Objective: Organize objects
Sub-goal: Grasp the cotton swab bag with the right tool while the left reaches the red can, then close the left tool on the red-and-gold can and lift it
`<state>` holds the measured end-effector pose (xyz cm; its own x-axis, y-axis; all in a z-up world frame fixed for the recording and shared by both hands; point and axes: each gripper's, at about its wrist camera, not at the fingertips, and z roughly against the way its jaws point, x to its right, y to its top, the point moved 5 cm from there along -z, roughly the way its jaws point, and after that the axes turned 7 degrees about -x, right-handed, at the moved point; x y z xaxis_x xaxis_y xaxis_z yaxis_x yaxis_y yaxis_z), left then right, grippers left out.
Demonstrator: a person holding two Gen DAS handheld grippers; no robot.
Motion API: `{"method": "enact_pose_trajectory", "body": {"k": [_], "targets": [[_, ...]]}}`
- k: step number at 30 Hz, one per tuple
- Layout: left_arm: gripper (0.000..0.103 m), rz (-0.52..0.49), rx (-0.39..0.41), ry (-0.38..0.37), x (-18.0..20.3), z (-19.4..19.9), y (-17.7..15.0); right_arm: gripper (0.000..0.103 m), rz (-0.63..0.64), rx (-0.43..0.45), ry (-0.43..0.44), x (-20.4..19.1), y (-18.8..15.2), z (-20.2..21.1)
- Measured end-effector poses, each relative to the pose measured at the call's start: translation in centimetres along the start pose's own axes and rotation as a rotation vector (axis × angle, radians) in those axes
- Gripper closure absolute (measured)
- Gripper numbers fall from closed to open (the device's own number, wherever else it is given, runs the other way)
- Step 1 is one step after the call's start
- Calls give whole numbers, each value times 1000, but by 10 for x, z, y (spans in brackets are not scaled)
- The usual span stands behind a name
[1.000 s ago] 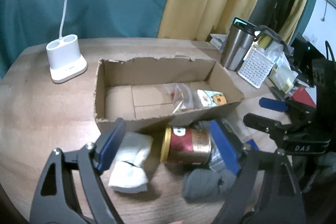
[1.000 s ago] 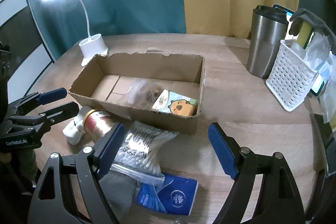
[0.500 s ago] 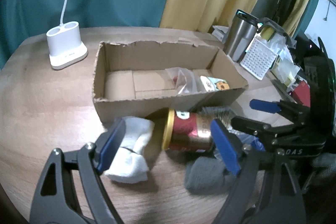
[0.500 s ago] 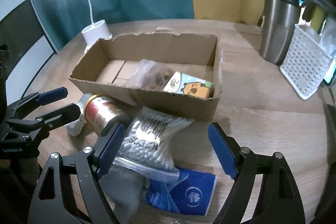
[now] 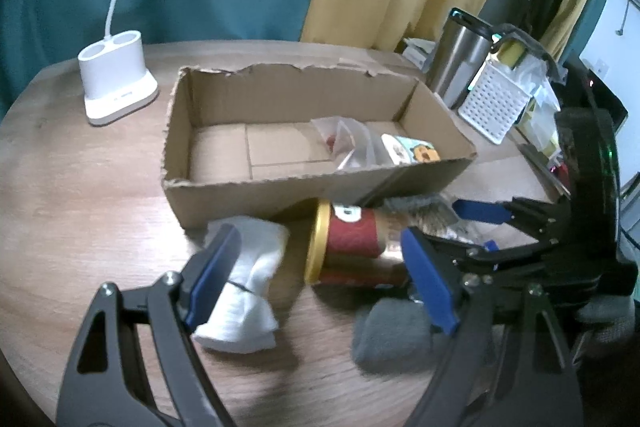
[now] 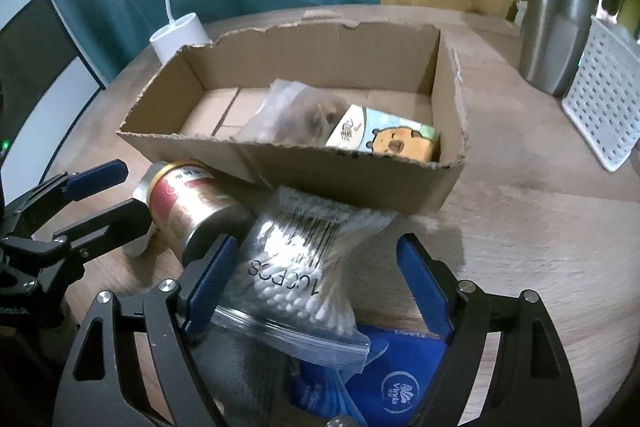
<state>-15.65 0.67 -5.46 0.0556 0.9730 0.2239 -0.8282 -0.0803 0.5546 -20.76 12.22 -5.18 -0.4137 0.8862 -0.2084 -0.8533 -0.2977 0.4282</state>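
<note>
An open cardboard box [image 5: 224,99] [image 6: 360,183] holds a clear plastic bag [image 5: 348,143] [image 6: 296,107] and a cartoon tissue pack [image 5: 412,151] [image 6: 384,139]. In front of it lie a red and gold can [image 5: 352,247] [image 6: 192,203] on its side, white socks [image 5: 248,287], a grey sock [image 5: 392,335], a bag of cotton swabs [image 6: 304,267] and a blue tissue pack [image 6: 384,383]. My left gripper [image 5: 324,279] is open, its jaws either side of the can and white socks. My right gripper [image 6: 316,279] is open, straddling the swab bag.
A white lamp base [image 5: 116,83] [image 6: 180,35] stands at the back left of the wooden table [image 5: 72,195]. A steel tumbler [image 5: 460,59] [image 6: 560,23] and a white perforated basket [image 5: 496,107] [image 6: 604,99] stand at the right, with clutter behind.
Both grippers have moved down and forward toward the items in front of the box. The left now frames the can; the right now frames the swab bag. Both stayed open.
</note>
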Motion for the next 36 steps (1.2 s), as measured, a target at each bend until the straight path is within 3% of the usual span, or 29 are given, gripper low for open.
{"method": "enact_pose_trajectory", "body": {"k": [5,7,13,23,26,36], "targets": [[19,-15,-9,-2,6,-6,1,22,-32,-31,56,2,-4,-9],[19,-24,-15,-1,10,-8,2,38,-39,-33,98,1,-4,-10],[19,-48,-28,1,18,-15,4,56,-21,-4,100,-1,-2,-1],[20,-91,-57,40,29,-36,1,59,-36,45,46,16,-6,23],[38,-93,-77,42,30,-42,-1,59,-46,63,41,22,-8,30],[39,-110,-32,25,40,-19,4,59,-38,113,36,23,-6,51]]}}
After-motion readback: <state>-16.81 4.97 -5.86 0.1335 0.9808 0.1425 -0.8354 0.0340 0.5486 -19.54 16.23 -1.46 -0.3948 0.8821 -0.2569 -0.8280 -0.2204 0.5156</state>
